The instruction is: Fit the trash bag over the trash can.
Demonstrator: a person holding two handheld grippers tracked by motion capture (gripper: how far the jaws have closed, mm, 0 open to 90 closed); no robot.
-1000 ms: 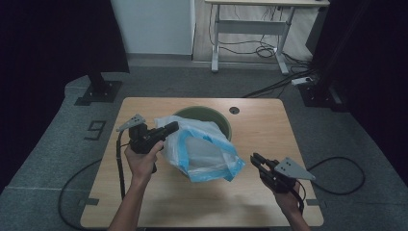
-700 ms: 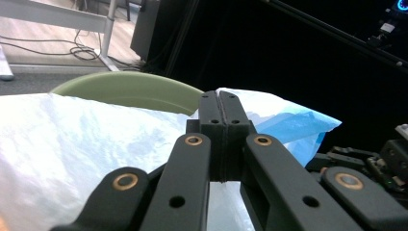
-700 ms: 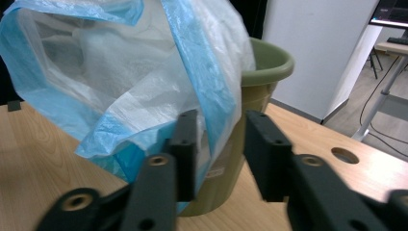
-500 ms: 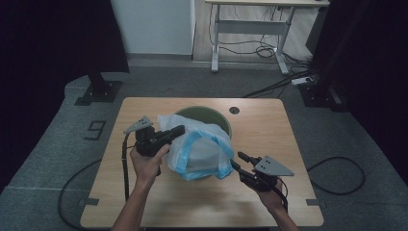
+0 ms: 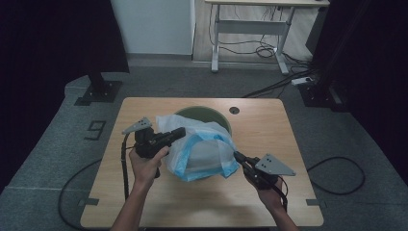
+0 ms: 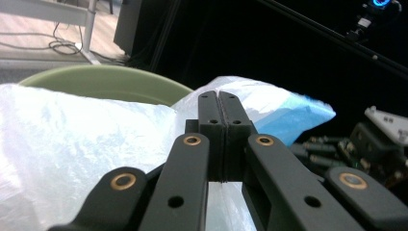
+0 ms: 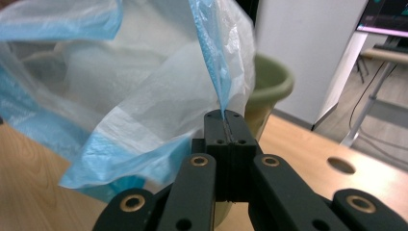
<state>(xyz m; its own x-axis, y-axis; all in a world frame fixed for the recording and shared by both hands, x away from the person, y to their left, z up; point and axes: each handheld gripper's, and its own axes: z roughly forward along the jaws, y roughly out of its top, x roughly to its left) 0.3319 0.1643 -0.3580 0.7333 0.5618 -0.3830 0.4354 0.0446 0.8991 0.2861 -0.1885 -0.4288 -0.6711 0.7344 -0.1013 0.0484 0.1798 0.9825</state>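
A translucent white plastic bag (image 5: 202,151) with a blue rim hangs spread between my two grippers, in front of a green bin (image 5: 211,113) on the wooden table (image 5: 274,130). My left gripper (image 5: 182,131) is shut on the bag's upper left edge; in the left gripper view its jaws (image 6: 220,96) are pressed together, with the bag (image 6: 72,144) and the bin's rim (image 6: 106,79) behind them. My right gripper (image 5: 236,155) has just been closing. It now pinches the bag's blue right edge (image 7: 211,72) at its tips (image 7: 224,114), with the bin (image 7: 269,82) beyond.
A round cable hole (image 5: 234,110) sits in the table behind the bin. A desk frame with cables (image 5: 250,33) stands on the floor beyond. Black cables (image 5: 337,173) trail off both table sides. Bare wood lies at the near edge.
My right gripper has moved left to the bag and closed on its blue right edge. The bag's mouth is now stretched between both grippers. The left gripper has barely moved.
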